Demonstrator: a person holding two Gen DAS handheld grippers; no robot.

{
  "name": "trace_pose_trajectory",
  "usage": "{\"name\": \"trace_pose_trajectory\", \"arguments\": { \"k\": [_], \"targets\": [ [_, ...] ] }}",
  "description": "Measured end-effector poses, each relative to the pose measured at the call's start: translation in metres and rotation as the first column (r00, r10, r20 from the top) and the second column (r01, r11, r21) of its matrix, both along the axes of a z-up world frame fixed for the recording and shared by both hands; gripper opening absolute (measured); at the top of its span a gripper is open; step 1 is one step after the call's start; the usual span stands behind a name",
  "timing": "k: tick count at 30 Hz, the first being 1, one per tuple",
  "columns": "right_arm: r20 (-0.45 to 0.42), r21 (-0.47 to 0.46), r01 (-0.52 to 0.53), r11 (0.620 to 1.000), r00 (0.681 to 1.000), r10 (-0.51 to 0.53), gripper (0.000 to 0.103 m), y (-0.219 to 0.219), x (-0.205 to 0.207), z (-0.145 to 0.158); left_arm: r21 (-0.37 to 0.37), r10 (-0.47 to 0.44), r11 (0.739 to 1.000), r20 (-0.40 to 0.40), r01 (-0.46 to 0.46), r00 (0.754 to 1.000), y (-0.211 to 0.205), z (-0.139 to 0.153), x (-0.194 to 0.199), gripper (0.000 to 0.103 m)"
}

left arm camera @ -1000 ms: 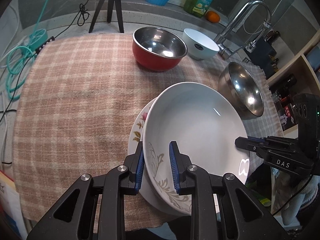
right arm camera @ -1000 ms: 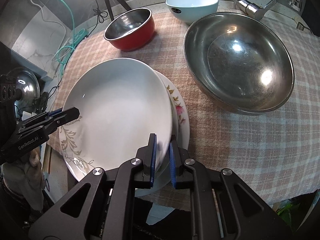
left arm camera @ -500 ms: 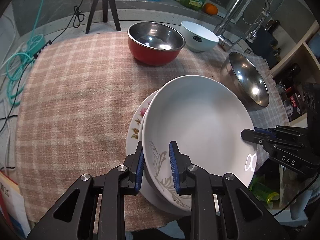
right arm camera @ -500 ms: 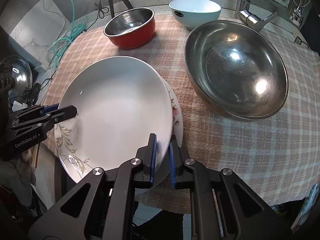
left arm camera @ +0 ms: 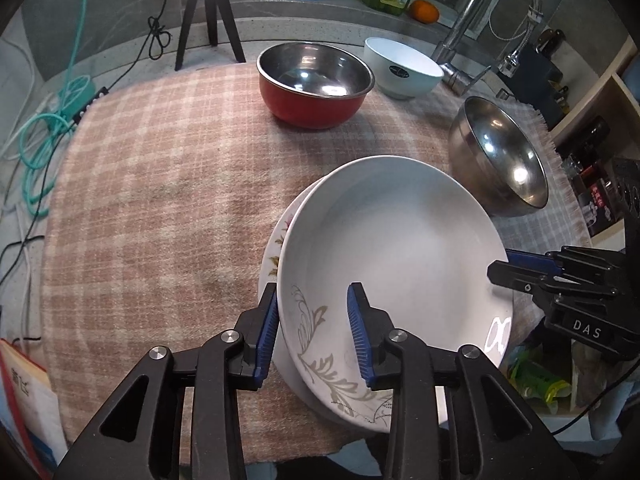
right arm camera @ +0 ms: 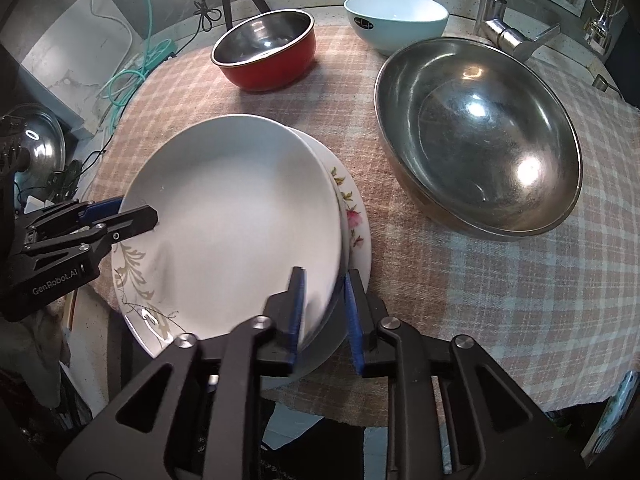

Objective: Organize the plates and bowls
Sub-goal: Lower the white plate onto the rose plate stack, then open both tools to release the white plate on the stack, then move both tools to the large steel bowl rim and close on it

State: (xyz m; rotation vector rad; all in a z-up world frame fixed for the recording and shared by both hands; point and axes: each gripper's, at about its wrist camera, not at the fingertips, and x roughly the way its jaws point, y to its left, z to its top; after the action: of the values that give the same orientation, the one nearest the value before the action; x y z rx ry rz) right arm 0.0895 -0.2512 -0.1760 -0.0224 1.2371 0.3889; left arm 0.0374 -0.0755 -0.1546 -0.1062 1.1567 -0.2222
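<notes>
My left gripper (left arm camera: 312, 334) is matte black with ribbed blue pads and silver pivot screws, white "GenRobot.AI" lettering on its side. My right gripper (right arm camera: 322, 314) matches it, marked "DAS".

Dim, cool indoor light with overhead sources: bright glints sit inside the large steel bowl (right arm camera: 478, 138) and the red bowl (left arm camera: 314, 84). Fisheye bending curves the checked cloth (left arm camera: 160, 184), corners fall black, and the white plate (right arm camera: 240, 224) rim blurs near the lens.
</notes>
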Motion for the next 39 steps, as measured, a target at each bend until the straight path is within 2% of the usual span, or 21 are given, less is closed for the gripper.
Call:
{"name": "trace_pose_trajectory", "arguments": {
  "k": [1, 3, 5, 6, 7, 9, 10, 17, 27, 39],
  "targets": [
    [0.012, 0.000, -0.001, 1.000, 1.000, 0.001, 0.037, 0.001, -0.001, 0.002, -0.009, 0.002, 1.000, 0.004, -0.002, 1.000, 0.001, 0.002, 0.000, 0.036],
    [0.040, -0.005, -0.001, 1.000, 0.999, 0.002, 0.059, 0.002, -0.001, 0.008, -0.017, 0.007, 1.000, 0.017, -0.007, 1.000, 0.002, 0.006, -0.002, 0.038],
    [0.049, 0.010, -0.004, 1.000, 0.999, 0.004, 0.065, 0.002, -0.001, 0.011, -0.028, 0.013, 1.000, 0.030, -0.012, 0.999, 0.003, 0.011, -0.003, 0.044],
    [0.050, 0.018, -0.003, 1.000, 0.999, 0.002, 0.065, 0.001, -0.001, 0.013, -0.031, 0.020, 0.999, 0.037, -0.019, 0.999, 0.004, 0.013, -0.003, 0.052],
    [0.050, 0.023, -0.001, 1.000, 0.999, 0.000, 0.066, 0.000, -0.001, 0.014, -0.035, 0.026, 0.999, 0.043, -0.025, 0.999, 0.006, 0.014, -0.003, 0.054],
    [0.051, 0.032, 0.012, 0.999, 0.999, -0.014, 0.077, -0.003, -0.001, 0.015, -0.039, 0.032, 0.999, 0.045, -0.030, 0.998, 0.007, 0.016, -0.002, 0.055],
    [0.053, 0.043, 0.019, 0.999, 0.998, -0.021, 0.078, -0.005, -0.001, 0.016, -0.040, 0.036, 0.999, 0.043, -0.034, 0.998, 0.008, 0.016, -0.002, 0.059],
    [0.034, 0.094, 0.065, 0.993, 0.997, -0.069, 0.079, -0.021, 0.000, 0.020, -0.061, 0.076, 0.995, 0.036, -0.074, 0.996, 0.018, 0.018, 0.000, 0.062],
    [0.069, 0.175, 0.168, 0.970, 0.981, -0.182, 0.080, -0.060, 0.010, 0.043, -0.084, 0.087, 0.993, 0.069, -0.081, 0.994, 0.017, 0.033, 0.004, 0.062],
    [0.096, 0.203, 0.276, 0.940, 0.949, -0.299, 0.080, -0.117, 0.031, 0.052, -0.114, 0.059, 0.992, 0.104, -0.047, 0.993, -0.012, 0.045, 0.019, 0.062]
  ]
}}
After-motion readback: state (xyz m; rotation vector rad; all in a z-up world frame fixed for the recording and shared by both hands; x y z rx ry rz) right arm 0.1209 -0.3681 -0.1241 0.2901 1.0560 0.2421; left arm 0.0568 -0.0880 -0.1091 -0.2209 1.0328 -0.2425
